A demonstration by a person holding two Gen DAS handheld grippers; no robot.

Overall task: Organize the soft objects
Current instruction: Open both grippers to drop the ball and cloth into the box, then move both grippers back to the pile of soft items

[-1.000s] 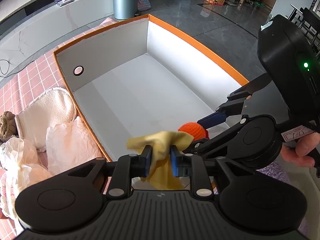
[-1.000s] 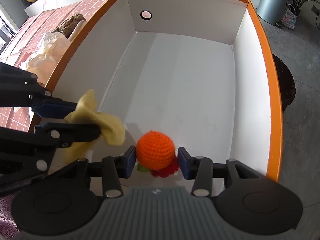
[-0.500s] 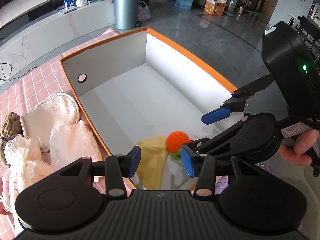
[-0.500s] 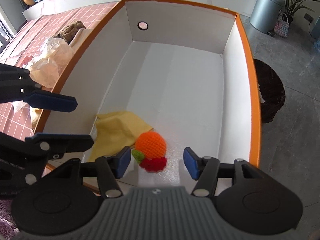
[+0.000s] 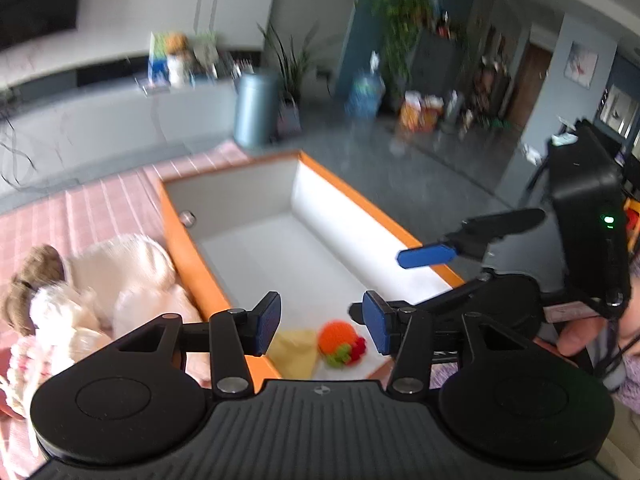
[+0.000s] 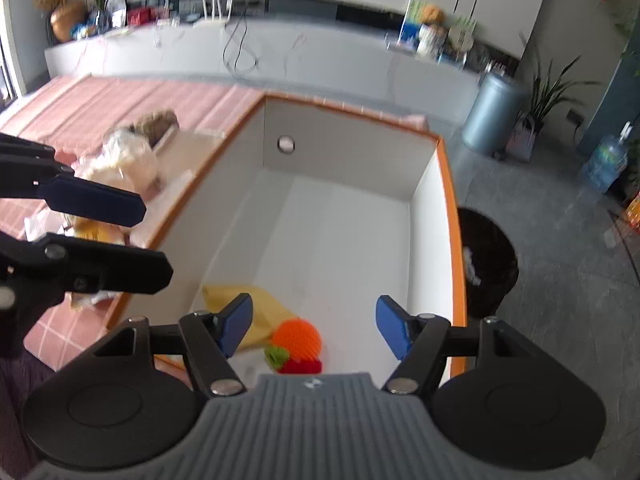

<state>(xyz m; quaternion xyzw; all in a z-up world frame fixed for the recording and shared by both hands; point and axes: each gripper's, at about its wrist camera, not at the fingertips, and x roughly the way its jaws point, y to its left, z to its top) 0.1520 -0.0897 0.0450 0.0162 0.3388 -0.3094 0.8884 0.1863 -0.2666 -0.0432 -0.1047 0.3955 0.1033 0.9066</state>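
Note:
An orange crochet ball (image 5: 337, 333) with green and red bits lies at the near end of the orange-rimmed white box (image 5: 344, 194), next to a yellow cloth (image 5: 295, 350). Both show in the right wrist view too: the ball (image 6: 298, 339), the cloth (image 6: 260, 312), the box (image 6: 454, 216). My left gripper (image 5: 320, 322) is open and empty, high above them. My right gripper (image 6: 314, 328) is open and empty, also above the box's near end. The right gripper shows in the left wrist view (image 5: 432, 257), to the right.
A pile of soft things lies left of the box on the pink checked tablecloth (image 5: 80, 208): cream plush pieces (image 5: 128, 272), a brown plush (image 5: 32, 280). A grey bin (image 6: 490, 110) and a dark basket (image 6: 486, 256) stand on the floor to the right.
Both grippers let go: the yellow cloth and the orange ball dropped into the box. Both grippers have since risen and pulled back, jaws open.

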